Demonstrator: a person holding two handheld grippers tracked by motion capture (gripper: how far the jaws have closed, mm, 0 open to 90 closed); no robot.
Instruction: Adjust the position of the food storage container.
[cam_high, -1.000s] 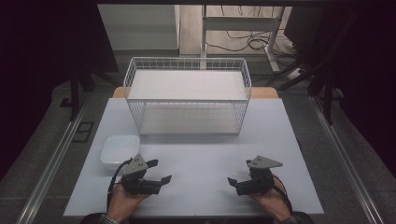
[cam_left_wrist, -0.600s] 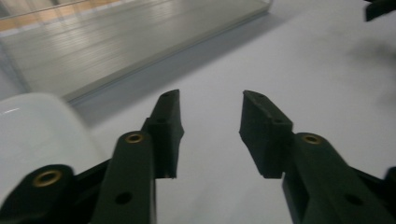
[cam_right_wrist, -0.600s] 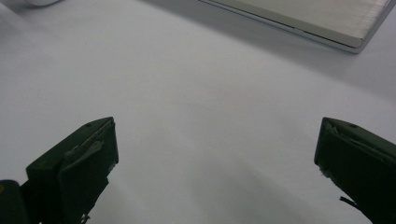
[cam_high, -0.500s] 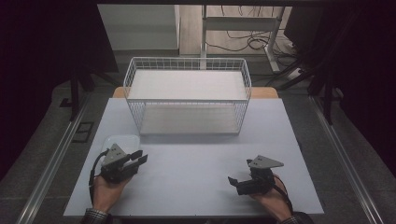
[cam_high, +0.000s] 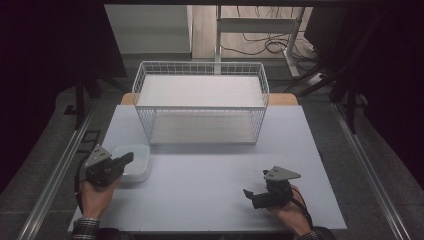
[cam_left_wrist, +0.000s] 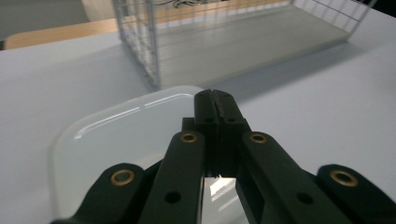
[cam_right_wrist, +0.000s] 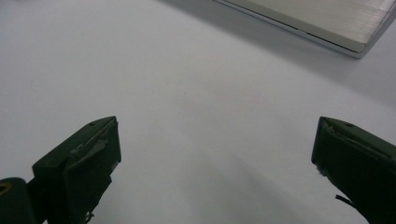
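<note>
Hovering over the near left part of the white table (cam_high: 210, 165), your left gripper (cam_high: 125, 159) has its jaws pressed flat together with nothing between them; they have just been closing. Their tips sit above the translucent plastic lid (cam_high: 136, 161), a rounded-corner rectangle with a glossy, slightly raised rim, which lies flat near the table's left edge and just in front of the wire basket (cam_high: 200, 107). Whether the tips touch the lid, you cannot tell.

Your right gripper (cam_high: 250, 194) rests low at the near right, its jaws spread wide and empty over bare table. Open surface runs between your two hands and up to the basket's front wall; the right edge of the table is well apart from that hand.

The basket is a white grid of thin wire, rectangular, open on top, with a pale flat floor.

The left gripper view brings out the lid's (cam_left_wrist: 116, 140) sheen and the closed seam of the black jaws, with the basket's corner (cam_left_wrist: 140, 51) close behind. The right gripper view gives the matte, smooth table (cam_right_wrist: 196, 93) and a corner of the basket's base (cam_right_wrist: 336, 23).
</note>
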